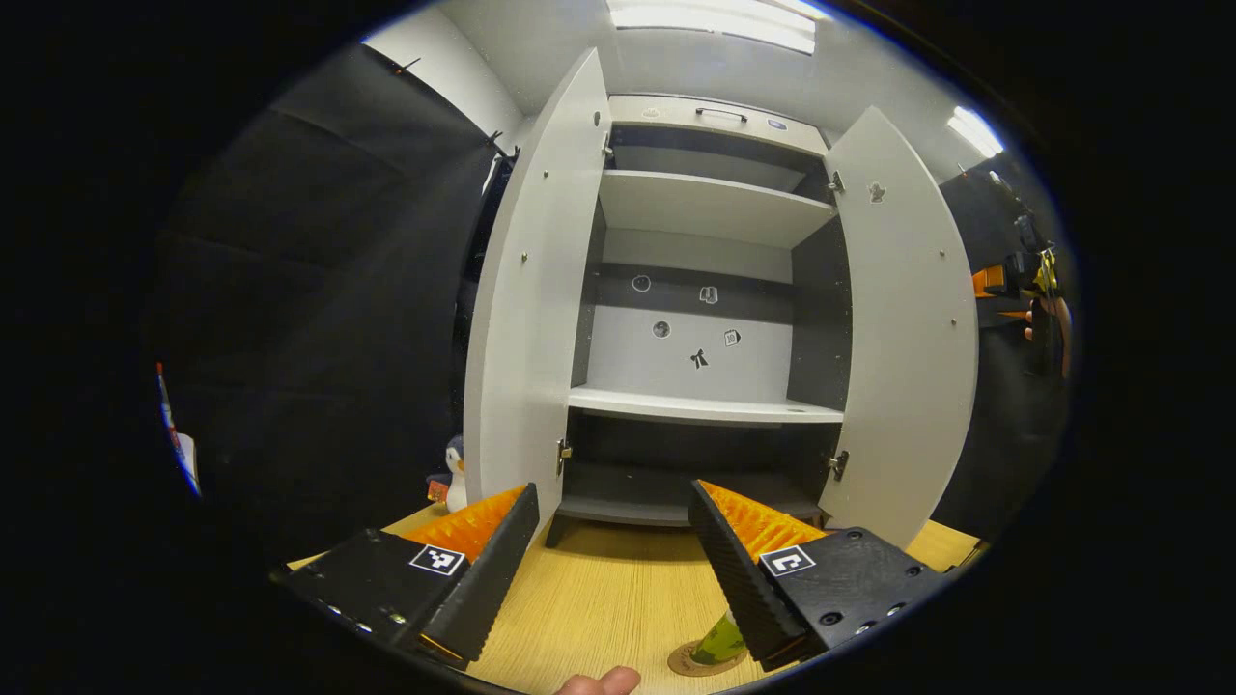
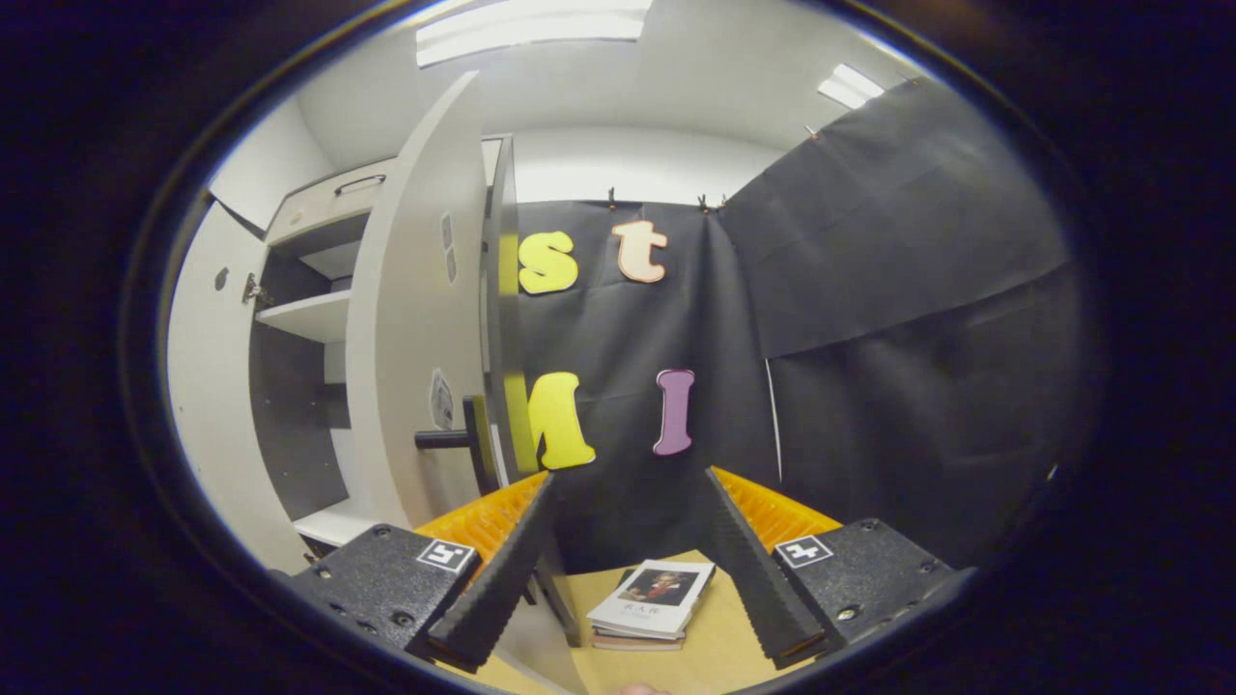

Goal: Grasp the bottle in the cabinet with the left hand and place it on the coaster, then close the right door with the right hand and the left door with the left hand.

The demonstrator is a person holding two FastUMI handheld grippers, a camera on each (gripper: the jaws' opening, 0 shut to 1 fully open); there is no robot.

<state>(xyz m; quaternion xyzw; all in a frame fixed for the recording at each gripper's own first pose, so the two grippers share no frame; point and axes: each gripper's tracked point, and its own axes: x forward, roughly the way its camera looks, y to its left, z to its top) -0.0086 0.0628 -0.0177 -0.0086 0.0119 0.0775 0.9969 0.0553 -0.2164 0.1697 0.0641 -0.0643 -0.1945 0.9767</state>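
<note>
Wooden table (image 1: 618, 598), cabinet (image 1: 710, 290) doors open, both fingers (image 1: 497, 569) spread

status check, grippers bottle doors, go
Left gripper open, empty. Right gripper open, by right door. Bottle on coaster. Left door and right door open; nothing blocking.

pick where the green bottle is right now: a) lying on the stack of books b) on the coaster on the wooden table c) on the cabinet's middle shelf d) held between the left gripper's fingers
b: in the left gripper view the green bottle stands on the round coaster on the wooden table, just below the open left gripper, whose fingers hold nothing; the cabinet shelves are bare.
</note>
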